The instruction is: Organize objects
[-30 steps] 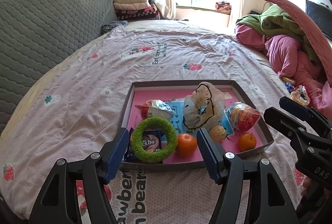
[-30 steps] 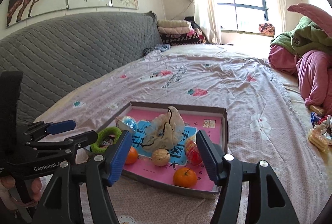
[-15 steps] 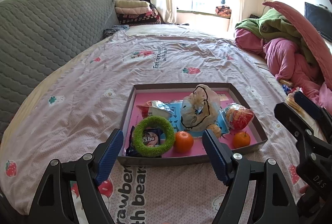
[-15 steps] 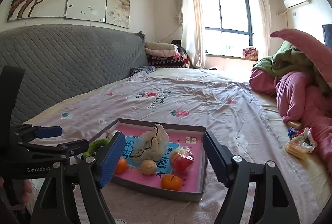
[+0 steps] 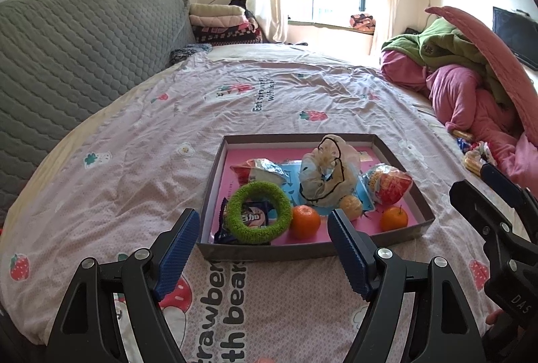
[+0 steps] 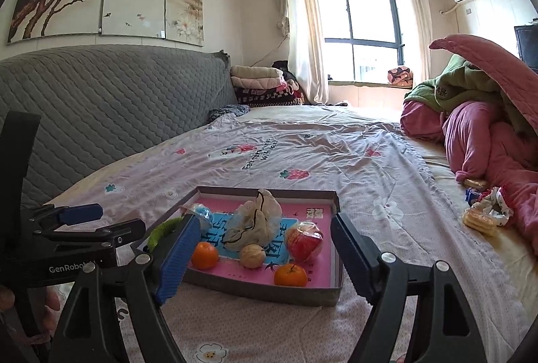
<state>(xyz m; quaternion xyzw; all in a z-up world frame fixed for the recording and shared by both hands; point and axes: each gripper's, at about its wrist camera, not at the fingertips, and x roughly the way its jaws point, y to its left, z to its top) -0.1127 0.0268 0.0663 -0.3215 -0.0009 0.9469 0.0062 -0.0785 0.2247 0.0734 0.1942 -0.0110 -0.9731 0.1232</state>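
A shallow grey box with a pink floor (image 5: 215, 174) (image 6: 331, 290) lies on the bed. In it are a green fuzzy ring (image 5: 258, 212) on a dark snack packet (image 5: 254, 217), two oranges (image 5: 305, 222) (image 5: 394, 217), a walnut-like ball (image 6: 252, 256), a cream drawstring pouch (image 5: 326, 178) (image 6: 255, 223) and a red snack bag (image 5: 388, 183) (image 6: 304, 240). My left gripper (image 5: 264, 257) is open and empty, just short of the box's near wall. My right gripper (image 6: 265, 257) is open and empty, in front of the box and raised.
The pink strawberry-print bedsheet (image 5: 262, 94) spreads all round the box. A grey quilted headboard (image 5: 67, 60) runs along the left. Heaped pink and green bedding (image 5: 470, 87) lies at the right, with loose snack packets (image 6: 481, 215) beside it. Folded blankets (image 6: 259, 83) sit at the far end.
Both grippers have pulled back and risen away from the box, so it looks smaller and farther. Both stayed open and empty. The objects in the box have not moved.
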